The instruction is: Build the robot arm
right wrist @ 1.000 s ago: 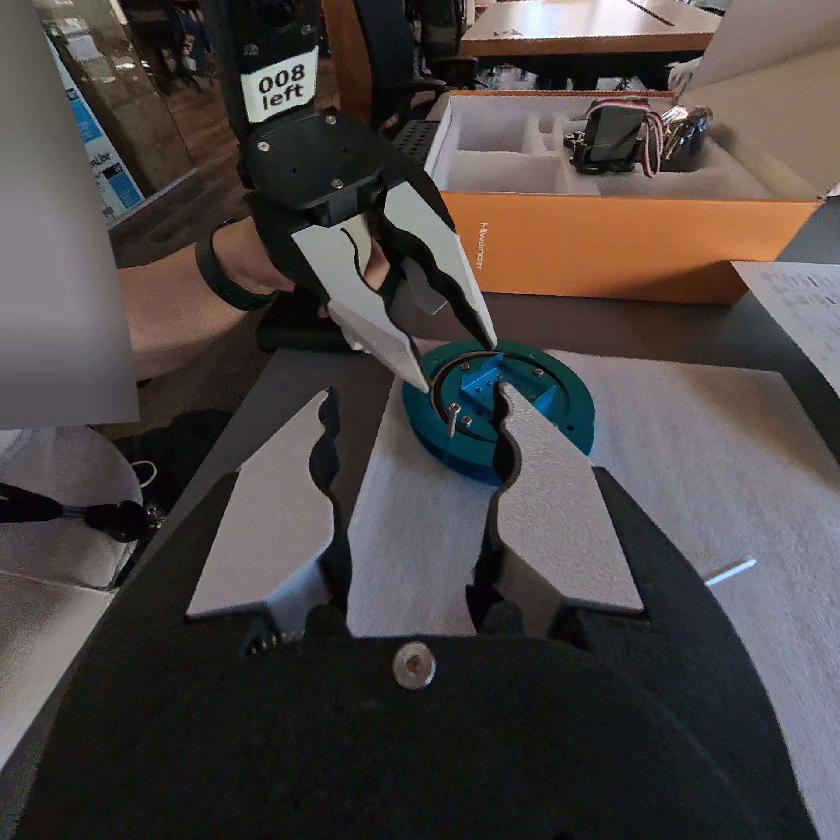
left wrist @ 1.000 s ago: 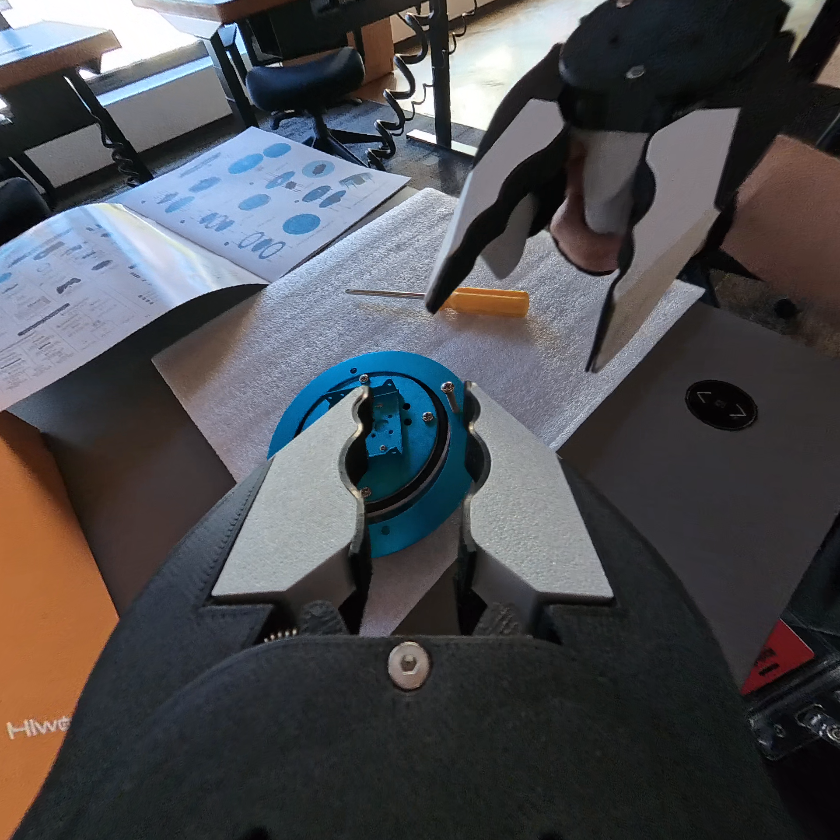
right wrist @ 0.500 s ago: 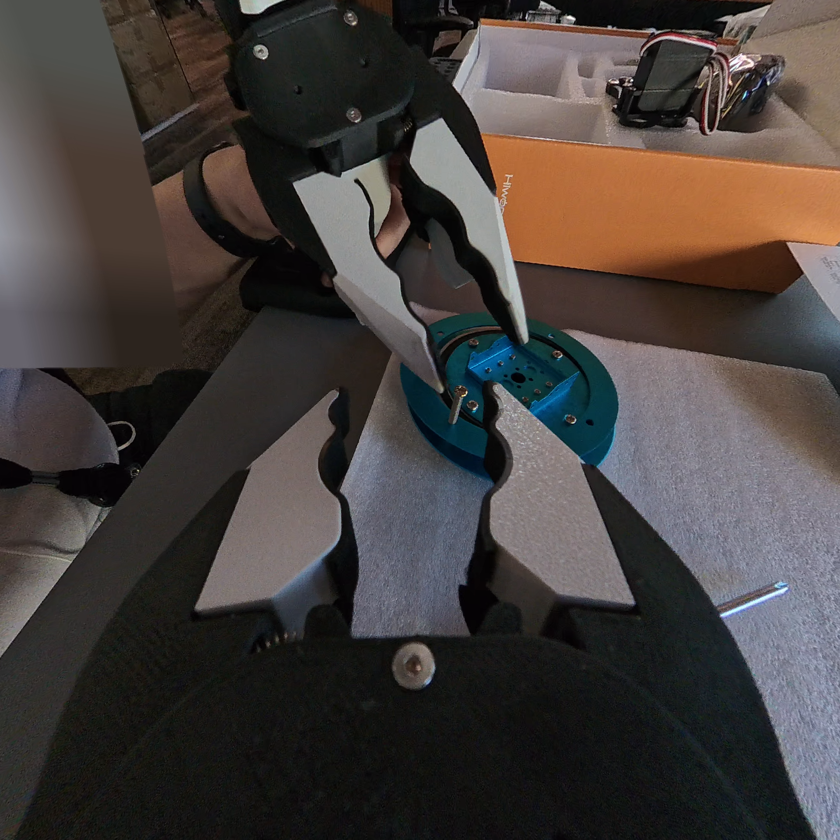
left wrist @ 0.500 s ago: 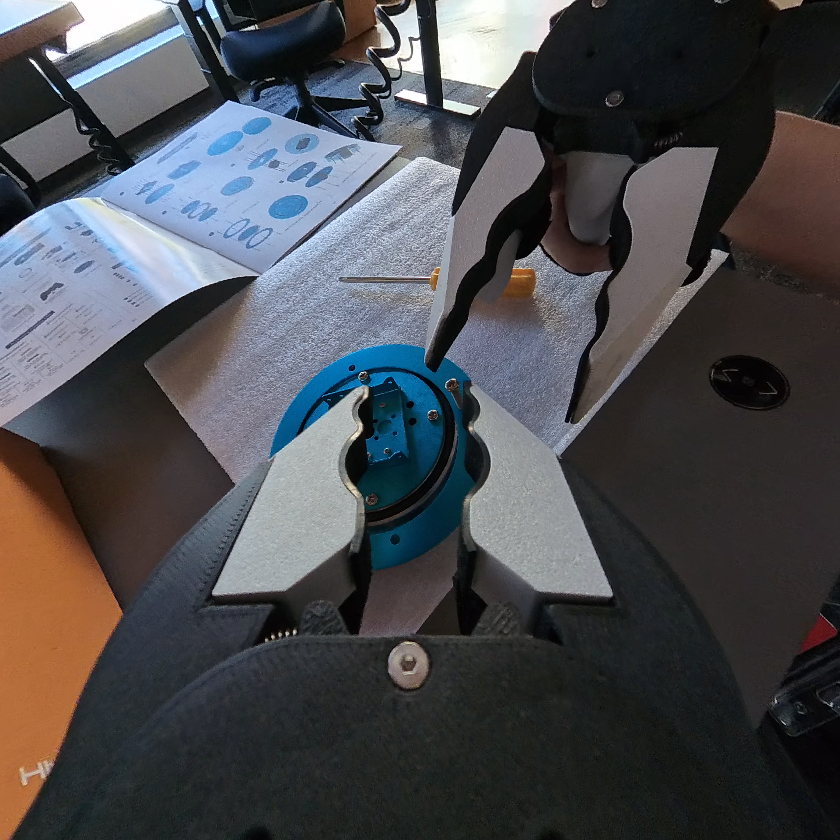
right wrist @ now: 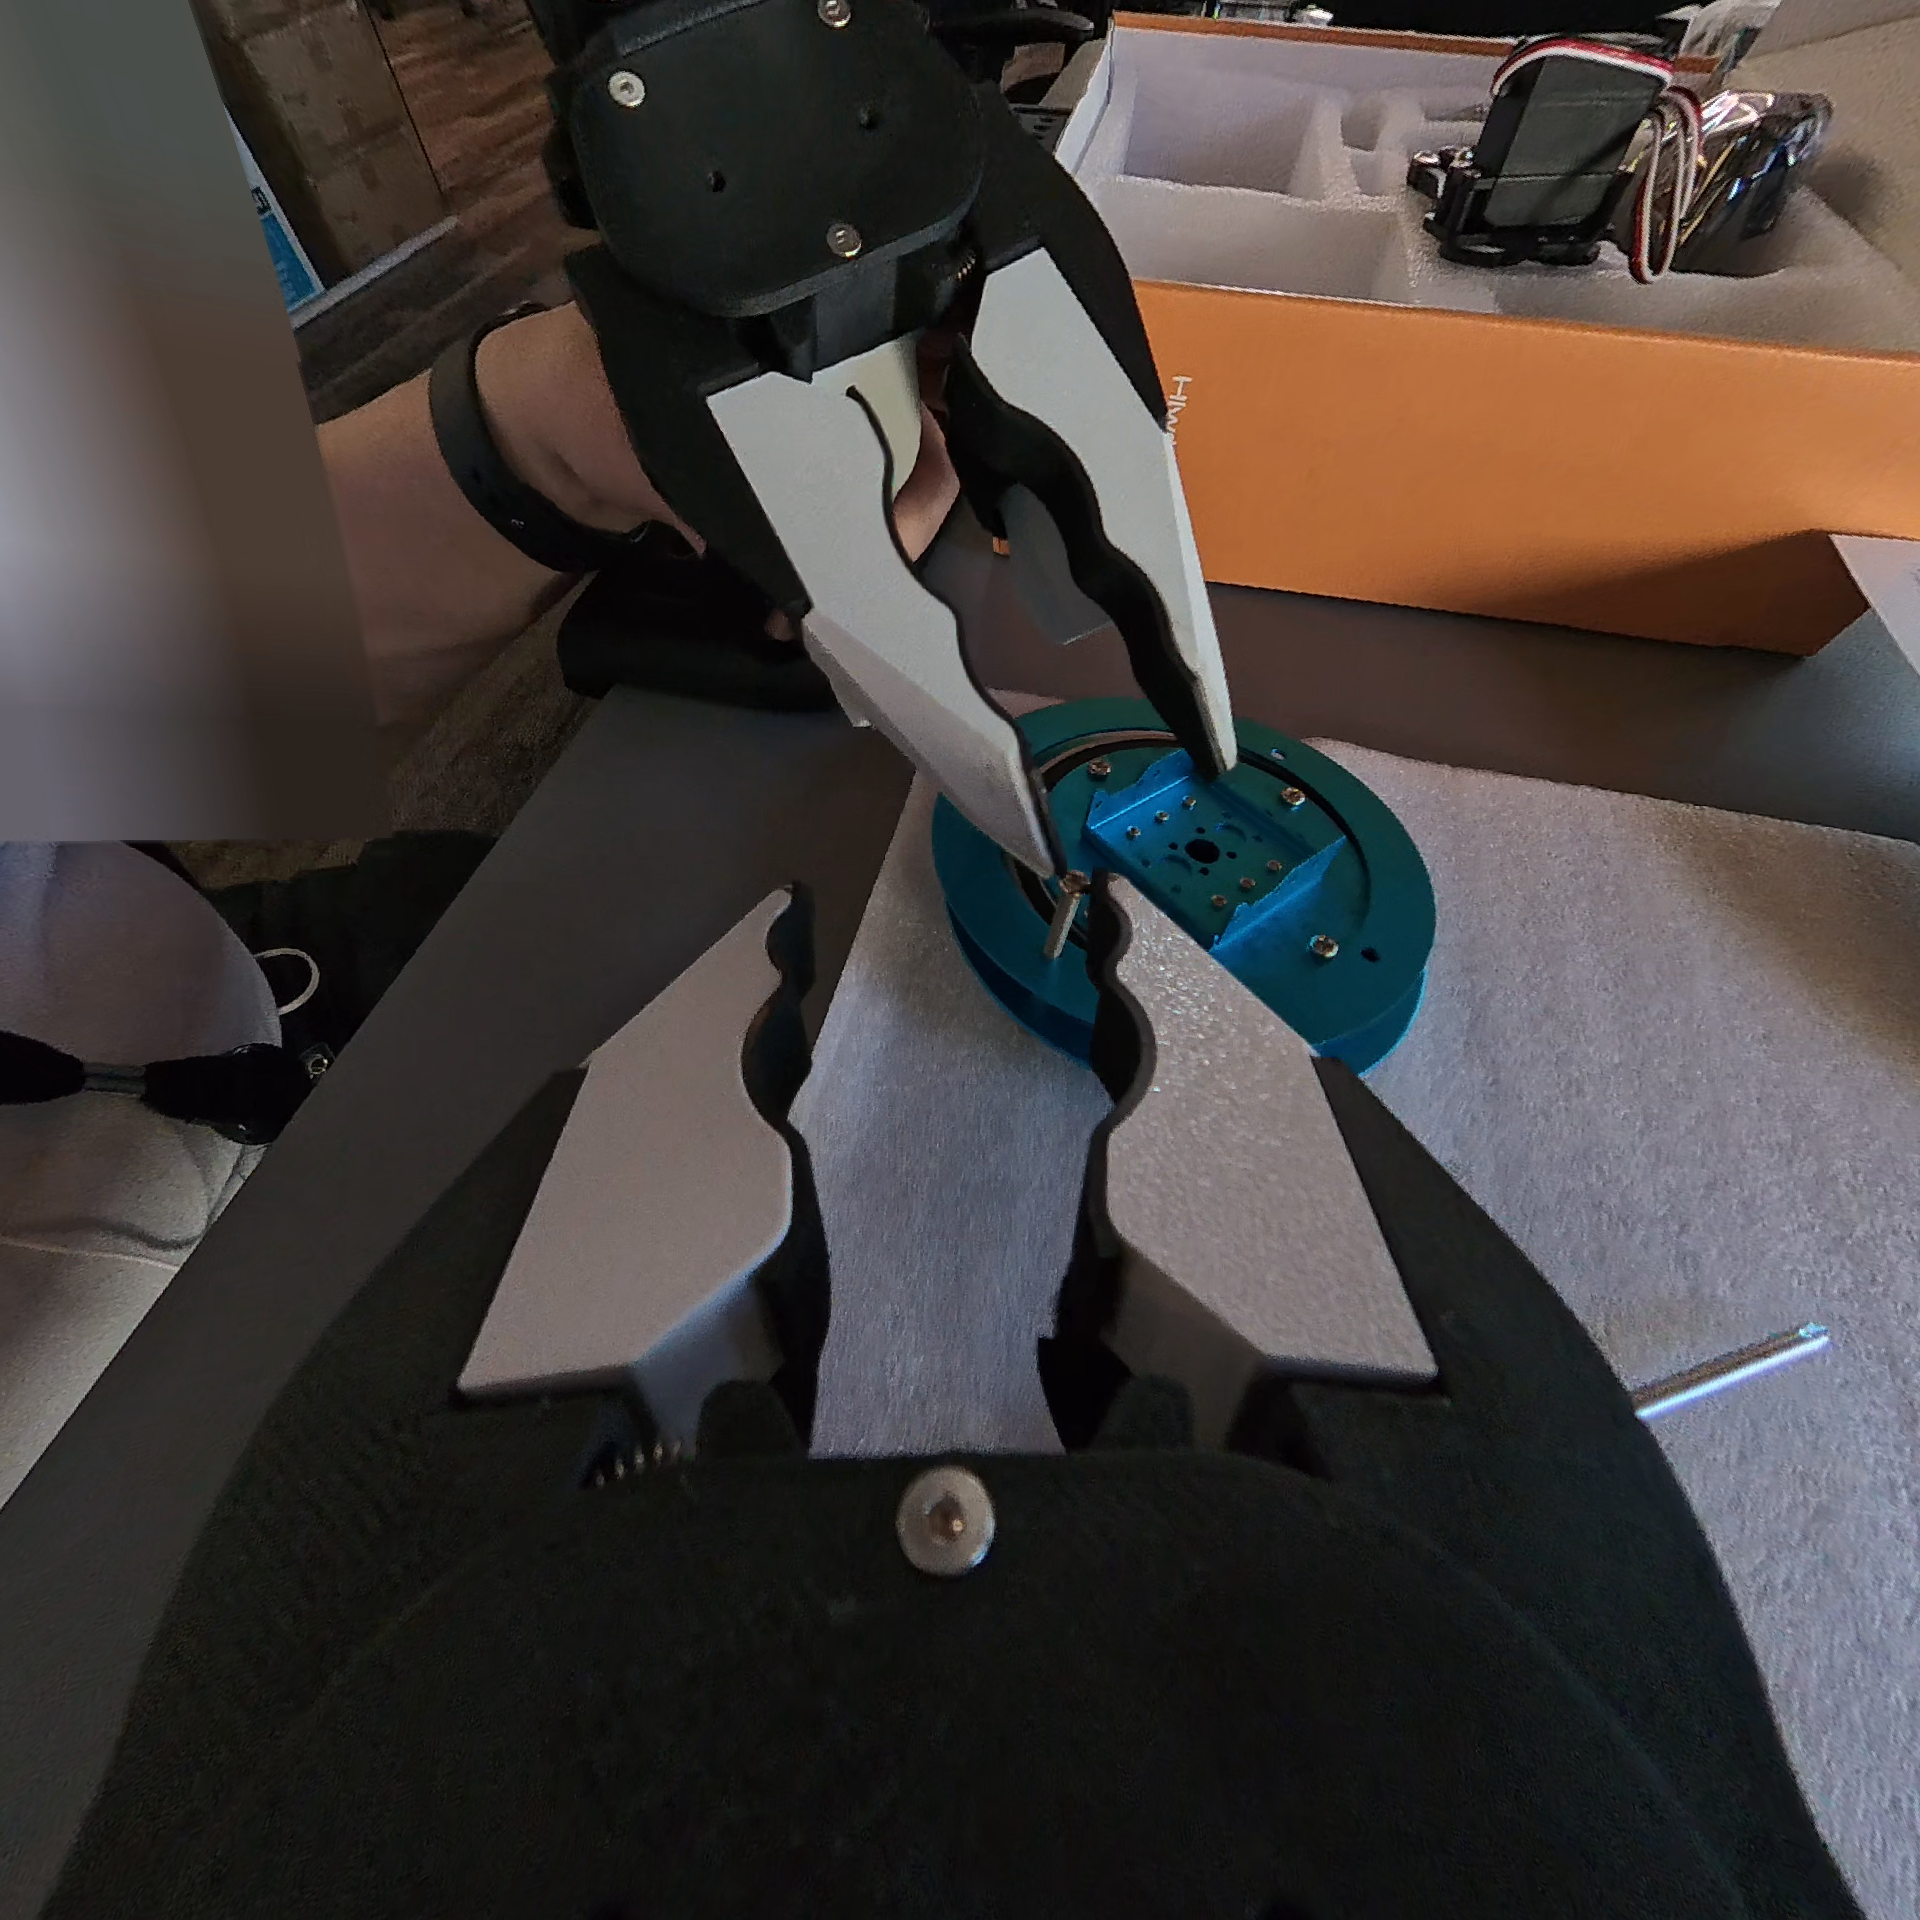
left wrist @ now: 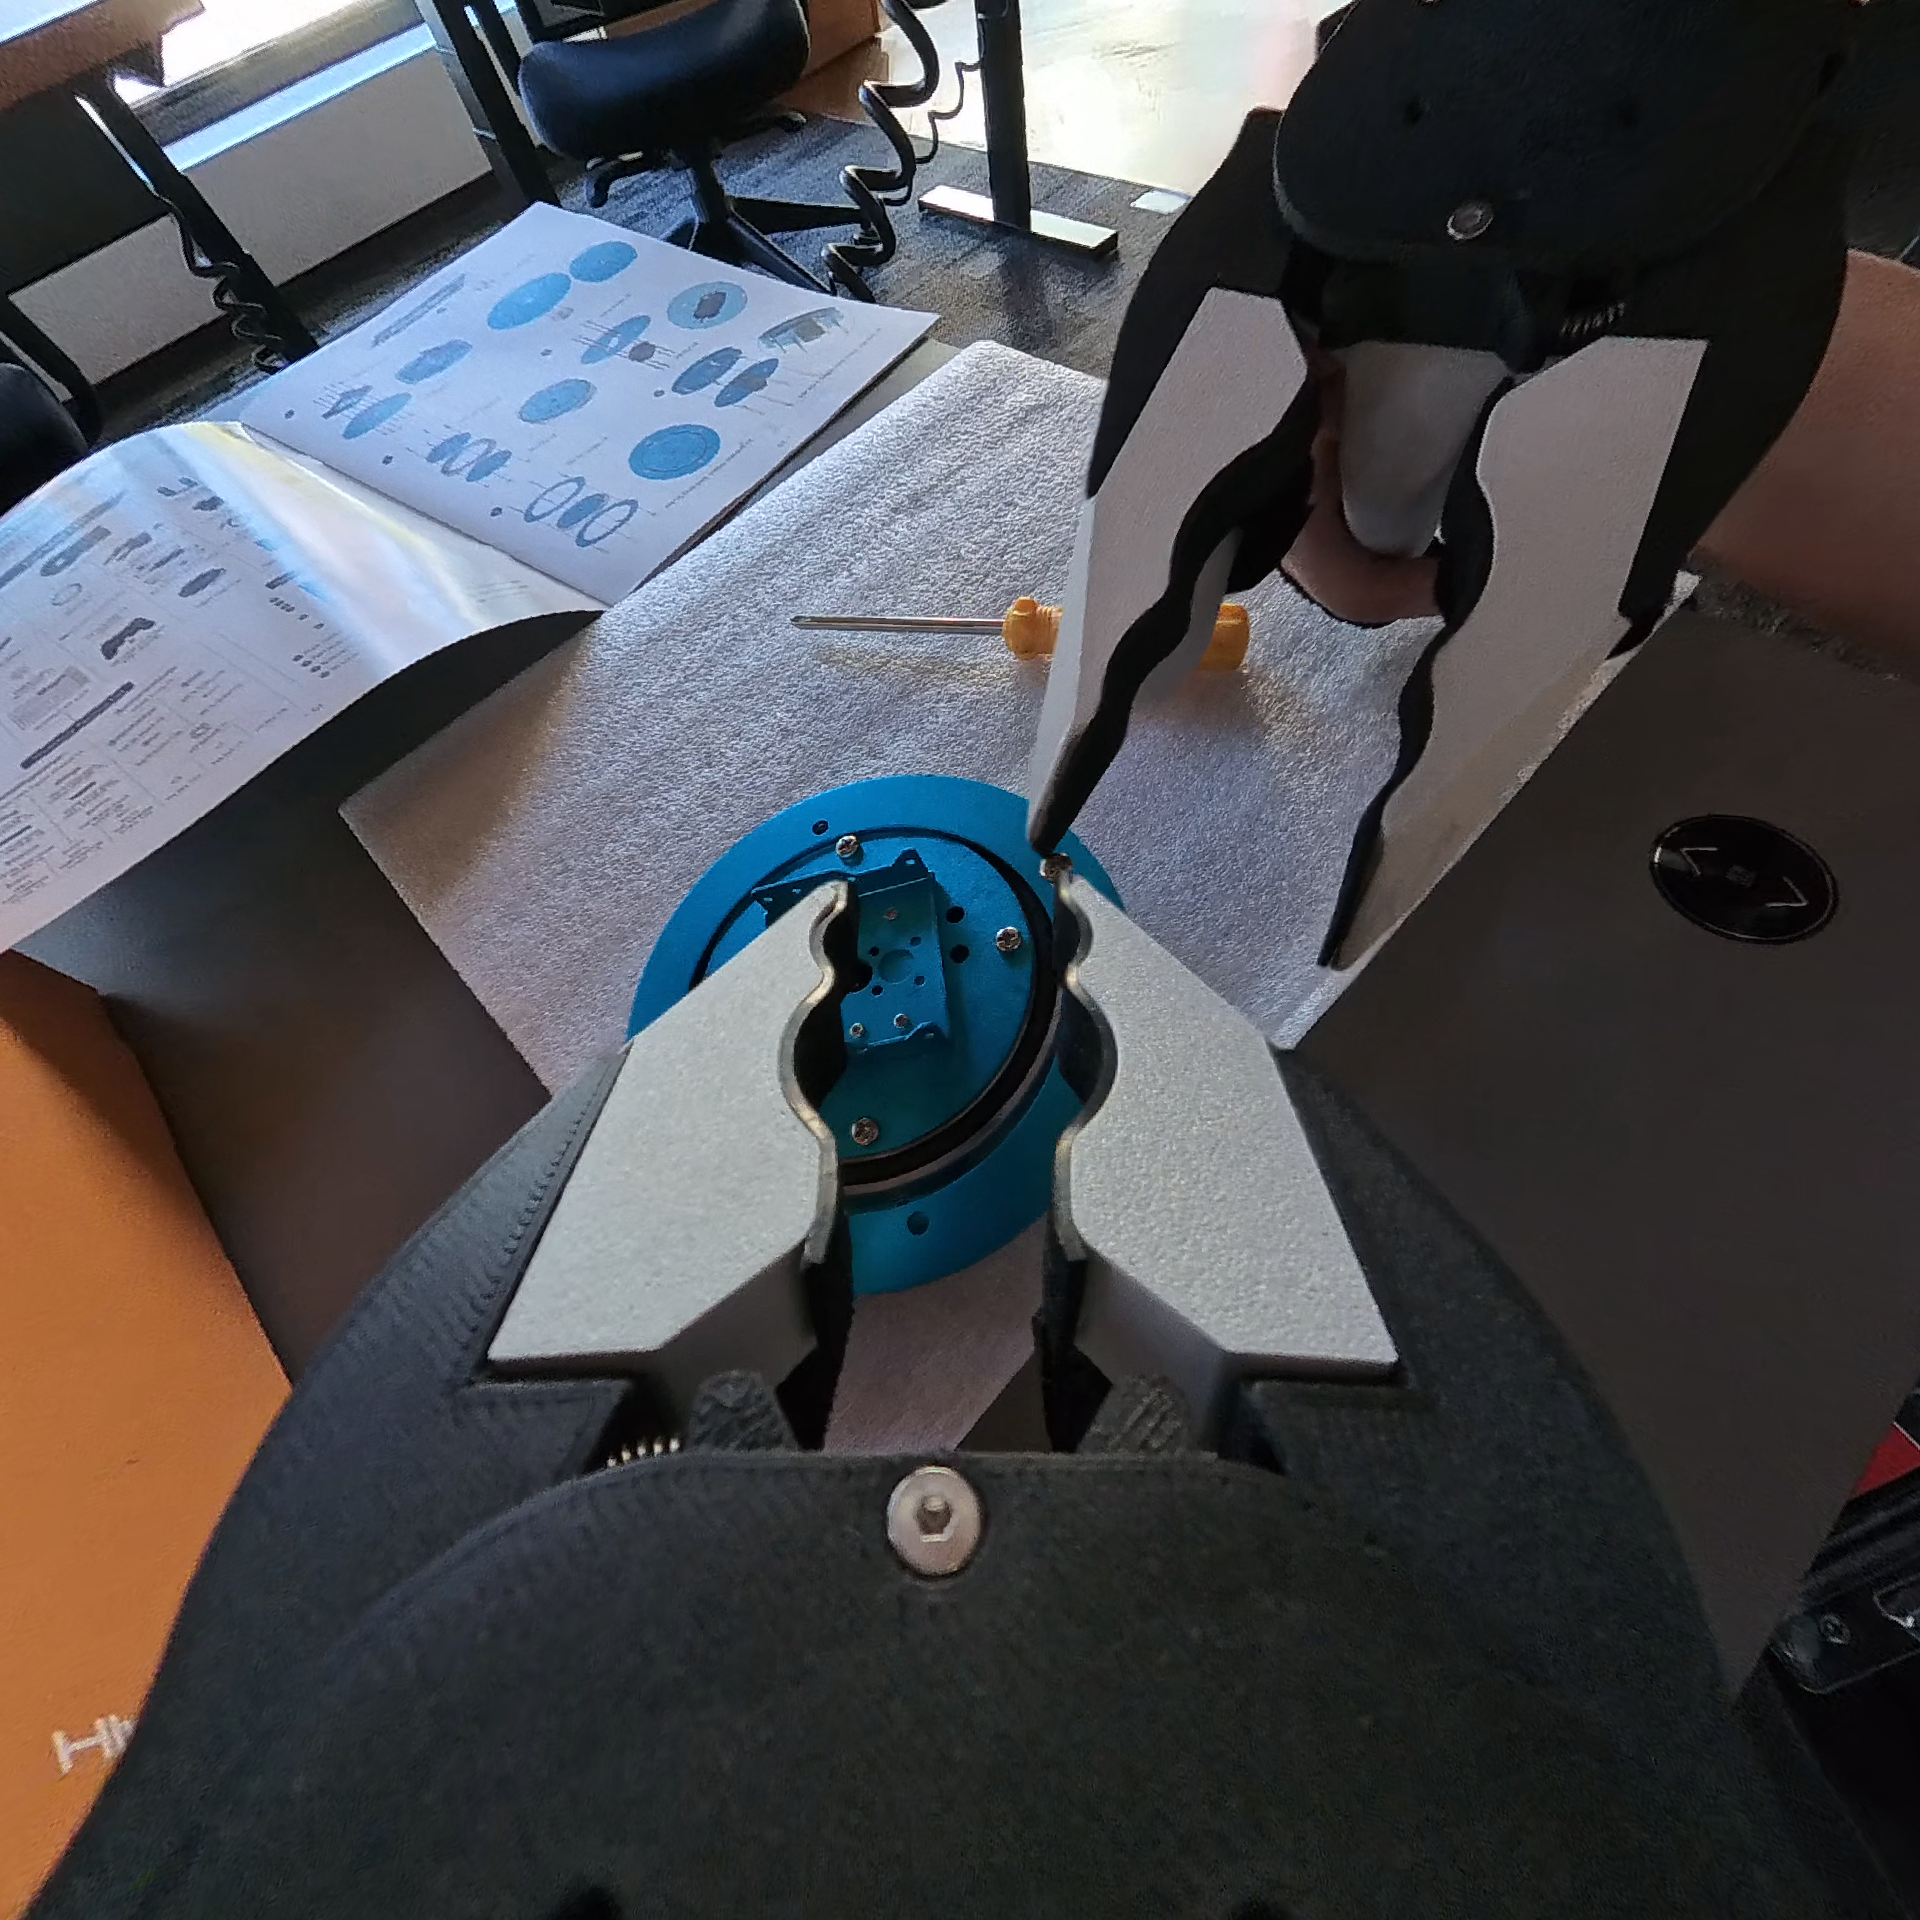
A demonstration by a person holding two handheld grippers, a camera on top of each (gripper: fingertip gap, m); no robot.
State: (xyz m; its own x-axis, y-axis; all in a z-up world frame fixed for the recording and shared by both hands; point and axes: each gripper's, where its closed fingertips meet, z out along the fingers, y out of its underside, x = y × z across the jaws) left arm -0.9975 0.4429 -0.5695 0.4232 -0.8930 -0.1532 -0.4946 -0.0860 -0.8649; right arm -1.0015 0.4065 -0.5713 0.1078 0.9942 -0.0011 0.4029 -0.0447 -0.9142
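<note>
A round blue disc [left wrist: 904, 1236] with a blue bracket [left wrist: 899, 987] screwed on its middle lies on a white foam sheet [left wrist: 727, 748]. A small screw [left wrist: 1058, 862] stands up at the disc's rim. My left gripper [left wrist: 951, 904] is open and empty, its fingers on either side of the bracket. My right gripper [left wrist: 1195, 894] is open and empty, one fingertip just above the screw head. In the right wrist view my right gripper [right wrist: 948, 899] has its right tip beside the screw [right wrist: 1065, 914], and one tip of my left gripper [right wrist: 1130, 810] meets the screw head over the disc [right wrist: 1351, 997].
A yellow-handled screwdriver [left wrist: 1029, 629] lies on the foam behind the disc; its shaft shows in the right wrist view [right wrist: 1735, 1371]. An open manual [left wrist: 416, 447] lies at the left. An orange box [right wrist: 1507, 468] holds a servo [right wrist: 1548, 156]. A round black grommet [left wrist: 1740, 878] sits in the grey table. About 5 cm separates my left fingertips from the disc [right wrist: 1351, 997]. It turns up in the left wrist view [left wrist: 854, 817] as well.
My right gripper has come down from above the screwdriver to the disc, bringing a fingertip to the standing screw. My left gripper has stayed over the disc, both still open.
</note>
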